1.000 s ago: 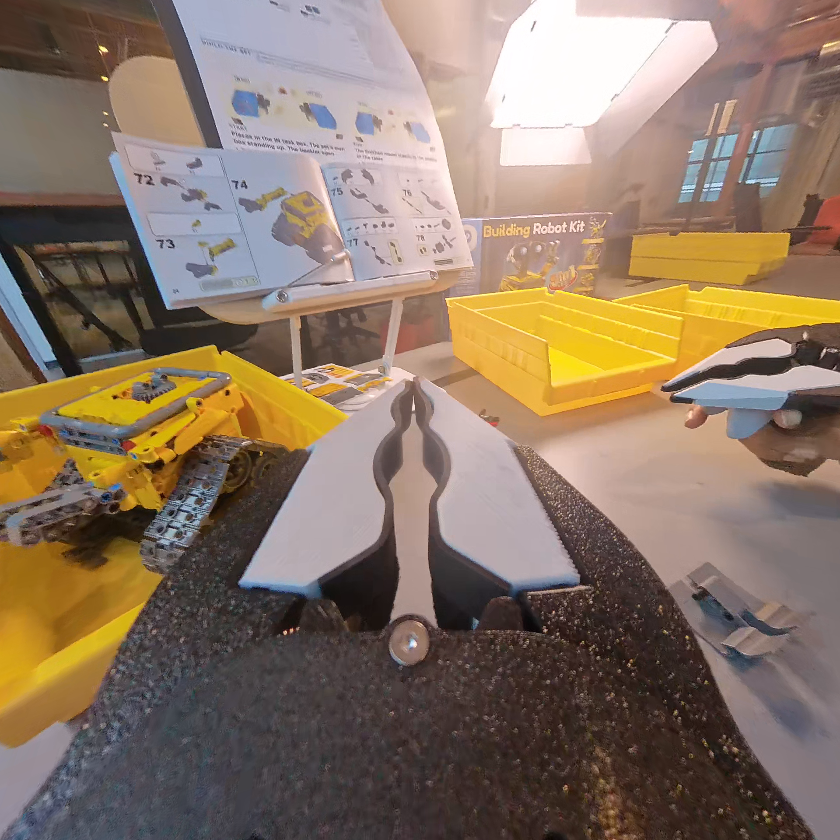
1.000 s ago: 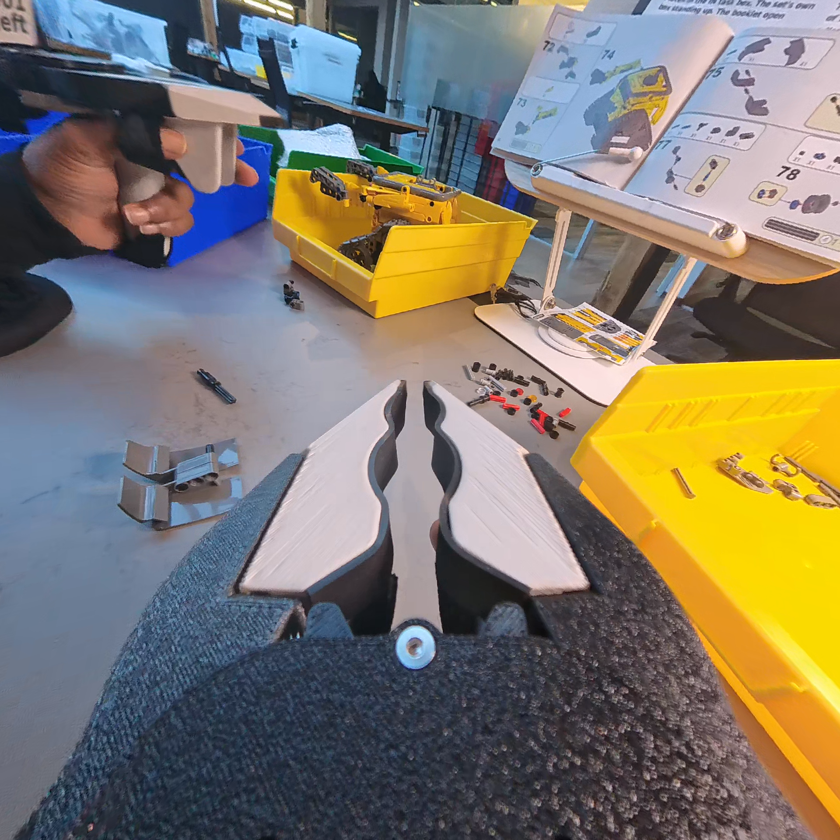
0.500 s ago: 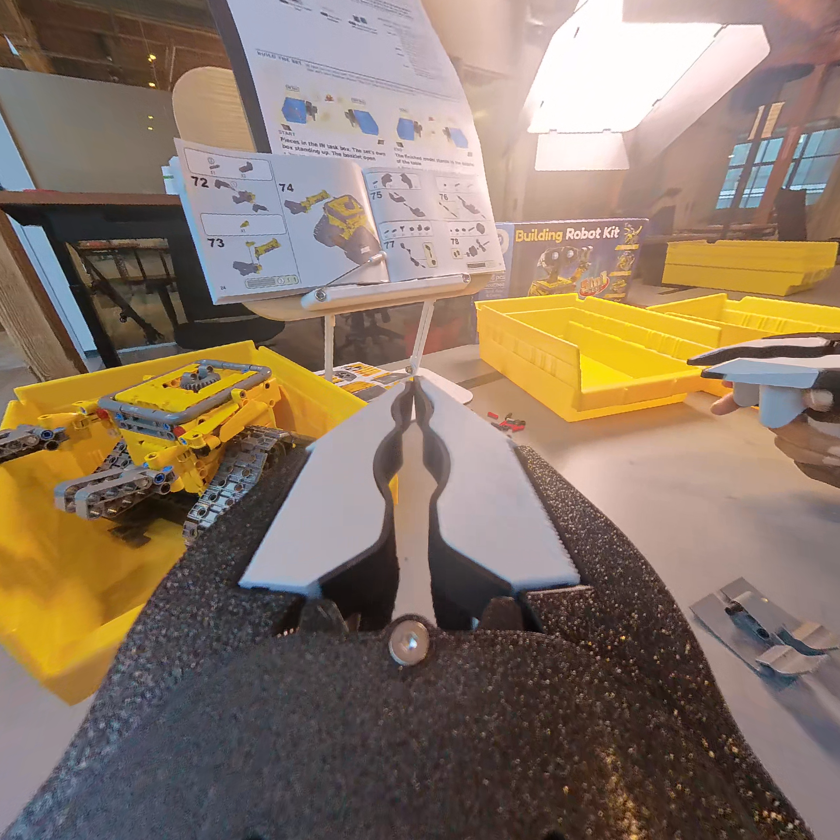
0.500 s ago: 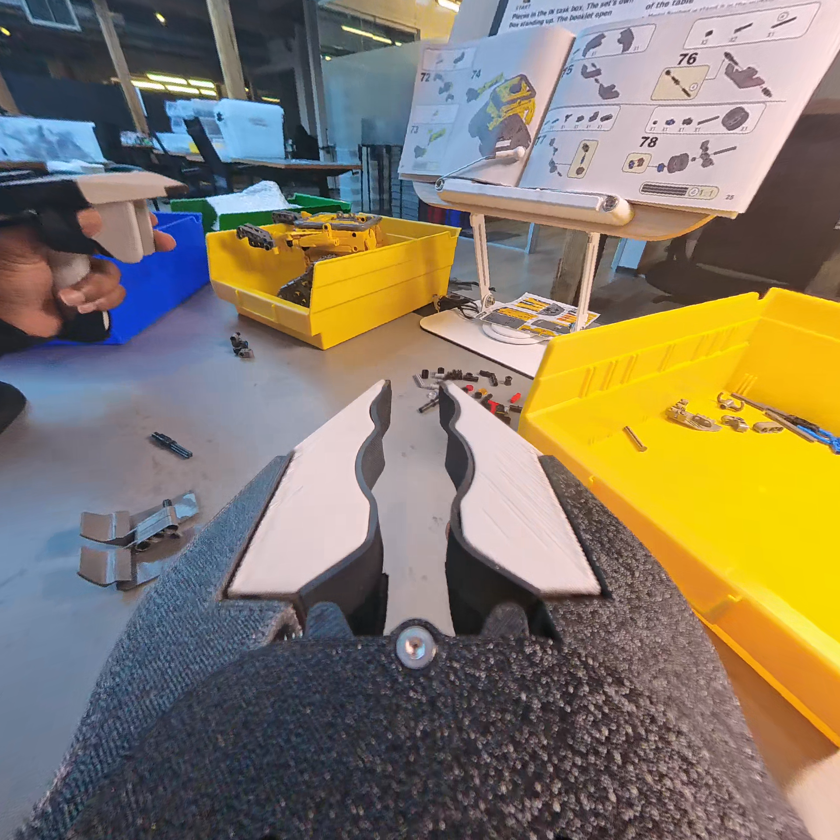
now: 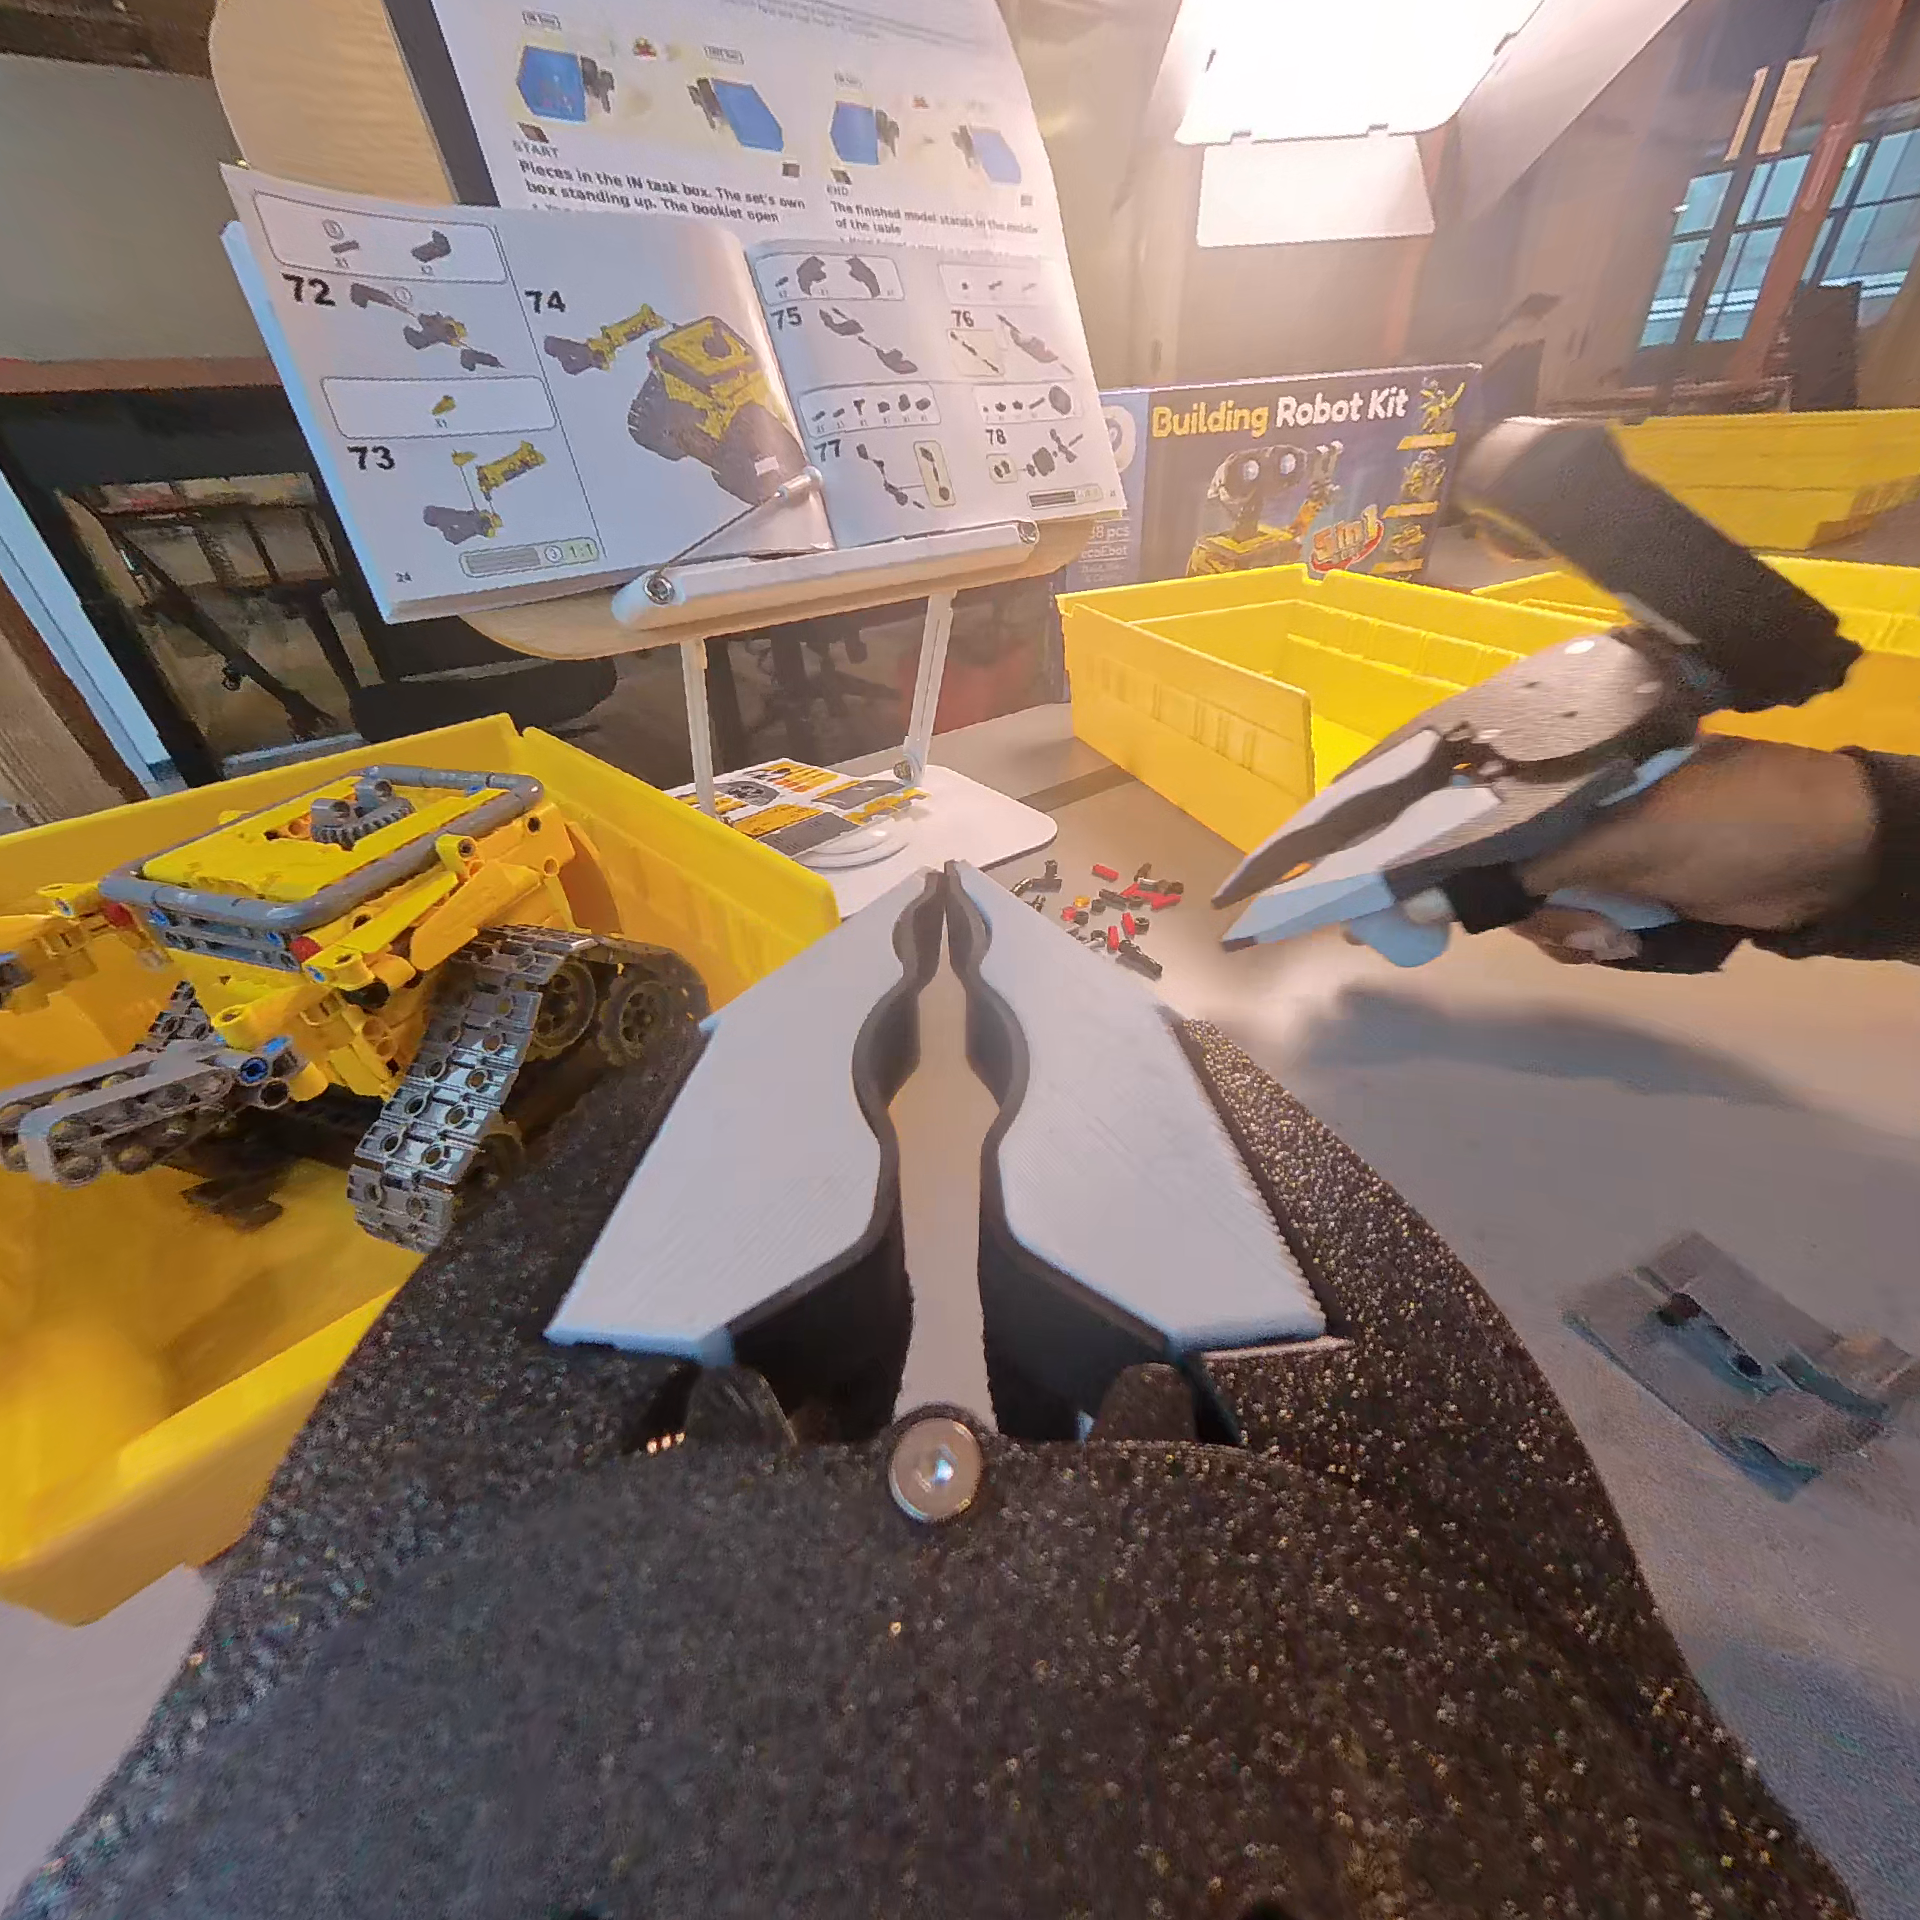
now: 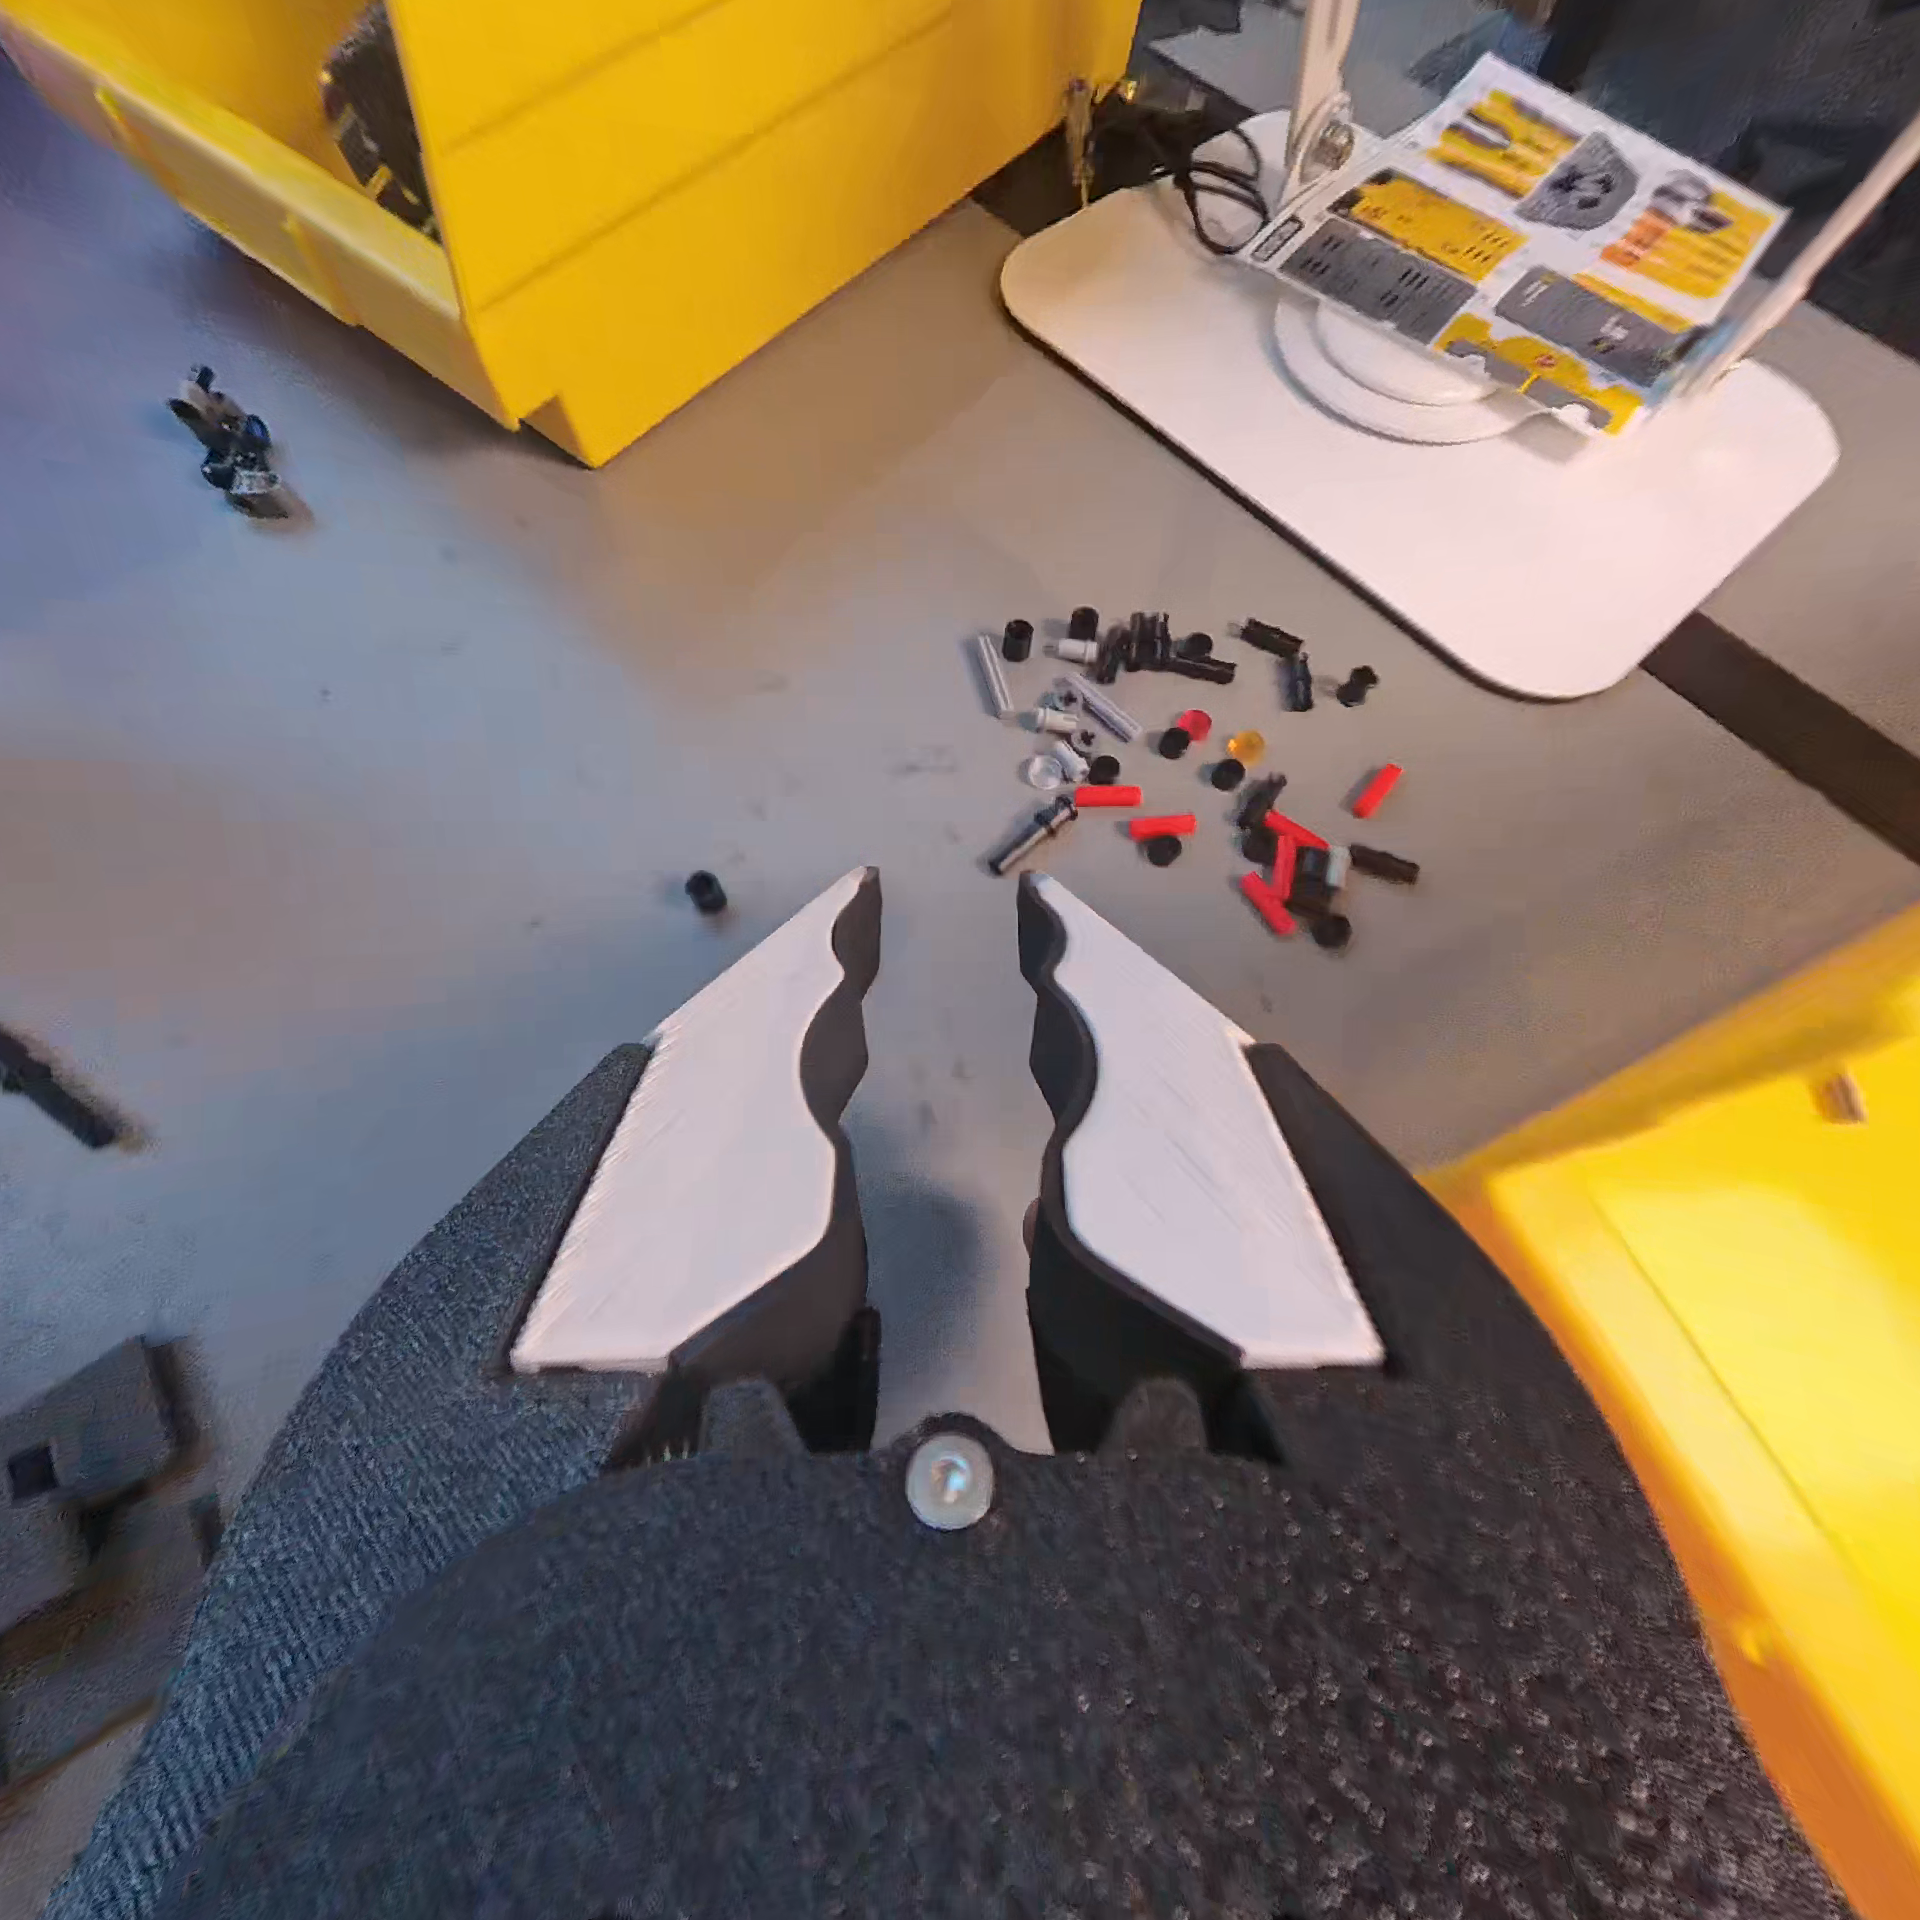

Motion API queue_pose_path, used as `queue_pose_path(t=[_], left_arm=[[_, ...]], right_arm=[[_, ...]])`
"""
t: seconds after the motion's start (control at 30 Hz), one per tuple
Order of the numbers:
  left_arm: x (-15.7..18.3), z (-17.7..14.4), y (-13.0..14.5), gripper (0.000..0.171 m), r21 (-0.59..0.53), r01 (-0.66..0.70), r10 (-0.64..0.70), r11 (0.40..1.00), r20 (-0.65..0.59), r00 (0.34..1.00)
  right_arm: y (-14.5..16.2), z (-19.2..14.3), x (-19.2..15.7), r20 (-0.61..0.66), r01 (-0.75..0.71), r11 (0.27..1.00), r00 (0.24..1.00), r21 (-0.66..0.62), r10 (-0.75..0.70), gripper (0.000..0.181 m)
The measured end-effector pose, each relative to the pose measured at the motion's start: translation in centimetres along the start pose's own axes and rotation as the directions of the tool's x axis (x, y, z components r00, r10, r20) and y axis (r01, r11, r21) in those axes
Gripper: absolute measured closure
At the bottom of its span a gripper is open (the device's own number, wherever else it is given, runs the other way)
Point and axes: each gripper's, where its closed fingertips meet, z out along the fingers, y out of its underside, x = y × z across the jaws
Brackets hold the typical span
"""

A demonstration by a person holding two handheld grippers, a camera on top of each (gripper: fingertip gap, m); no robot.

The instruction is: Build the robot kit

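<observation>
Right gripper [image 6: 948,883] has tipped down toward loose pins [image 6: 1184,758] just beyond its now parted, empty fingers; left gripper [image 5: 943,883] stays clenched, empty, beside the yellow model [image 5: 312,935].

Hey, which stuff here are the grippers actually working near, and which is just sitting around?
Near the grippers:
- right hand-held gripper, open, over small loose parts
- left hand-held gripper, shut, empty, beside the tracked model in its yellow bin

Sitting around:
- booklet on stand
- kit box
- grey brackets
- lone black piece

Grey bracket [image 6: 83,1455] blurred, yellow bin [image 6: 1714,1299] cut off
</observation>
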Motion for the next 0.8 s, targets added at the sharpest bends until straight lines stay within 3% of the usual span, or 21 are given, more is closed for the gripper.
queue_pose_path(t=[0.1, 0.23, 0.37, 0.57, 0.73, 0.8], left_arm=[[0.4, 0.1, 0.1, 0.171, -0.007, -0.006, 0.006, 1.000, -0.015, 1.000], [0.7, 0.0, -0.2, 0.171, -0.007, -0.020, 0.019, 1.000, -0.027, 0.999], [0.7, 0.0, -0.2, 0.171, -0.009, -0.006, 0.006, 1.000, -0.036, 0.999], [1.0, 0.1, 0.1, 0.171, -0.021, 0.003, -0.004, 1.000, -0.054, 0.999], [1.9, 0.5, 0.6, 0.171, -0.039, -0.010, 0.007, 0.999, -0.085, 0.996], [2.5, 0.6, 0.9, 0.171, -0.046, -0.010, 0.005, 0.999, -0.109, 0.994]], right_arm=[[-0.2, 2.8, 0.3, -0.022, 0.023, 0.992, 0.999, -0.120, -0.025, 0.154], [0.2, 4.1, 1.2, -0.057, 0.004, 0.981, 0.998, -0.195, -0.015, 0.154], [0.3, 4.1, 1.7, -0.075, -0.018, 0.981, 0.997, -0.195, 0.003, 0.156], [1.0, 3.8, 2.7, -0.111, 0.011, 0.975, 0.993, -0.222, -0.036, 0.176], [1.0, 3.7, 2.2, -0.074, 0.074, 0.976, 0.993, -0.207, -0.091, 0.177], [0.5, 2.9, 1.0, -0.023, 0.078, 0.987, 0.996, -0.141, -0.082, 0.177]])
